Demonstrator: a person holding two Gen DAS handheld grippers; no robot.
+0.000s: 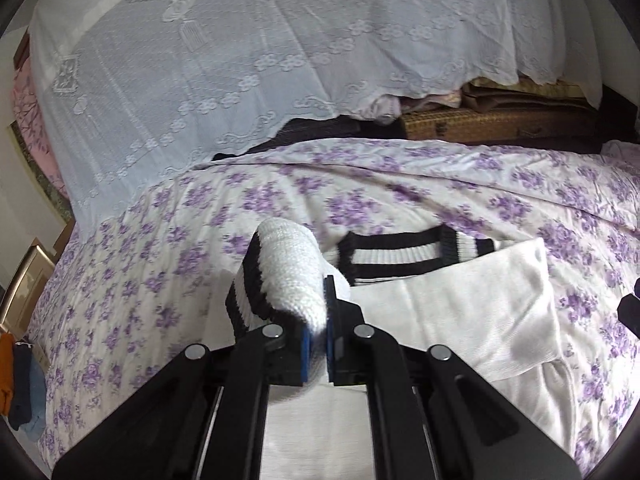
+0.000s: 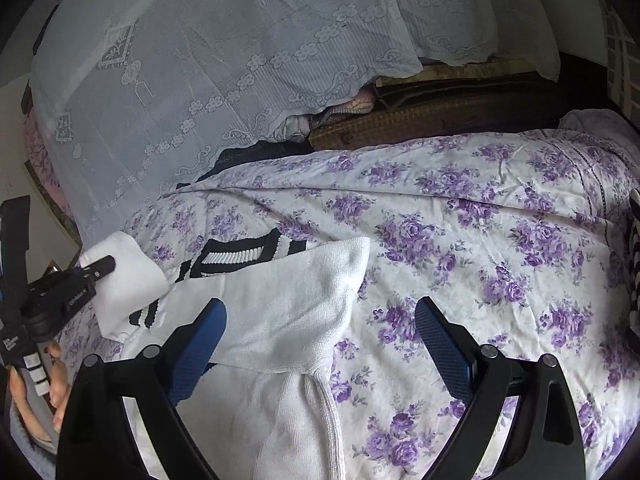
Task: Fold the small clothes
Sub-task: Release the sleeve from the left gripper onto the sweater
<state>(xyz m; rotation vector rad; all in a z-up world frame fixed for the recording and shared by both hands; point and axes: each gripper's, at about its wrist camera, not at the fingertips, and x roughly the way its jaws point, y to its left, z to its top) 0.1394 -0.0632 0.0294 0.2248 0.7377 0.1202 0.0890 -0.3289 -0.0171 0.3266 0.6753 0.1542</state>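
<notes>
A small white knit sweater with black-and-white striped trim lies on the purple-flowered bedspread. Its right sleeve is folded across the body, below the striped collar. My left gripper is shut on the left sleeve near its striped cuff and holds it lifted above the bed. In the right wrist view this gripper shows at the left with the sleeve. My right gripper is open and empty, its blue fingers hovering over the sweater's right side.
A white lace cover drapes a tall pile behind the bed. A brown woven case sits at the back right. Dark and orange clothes hang at the far left. A striped item lies at the right edge.
</notes>
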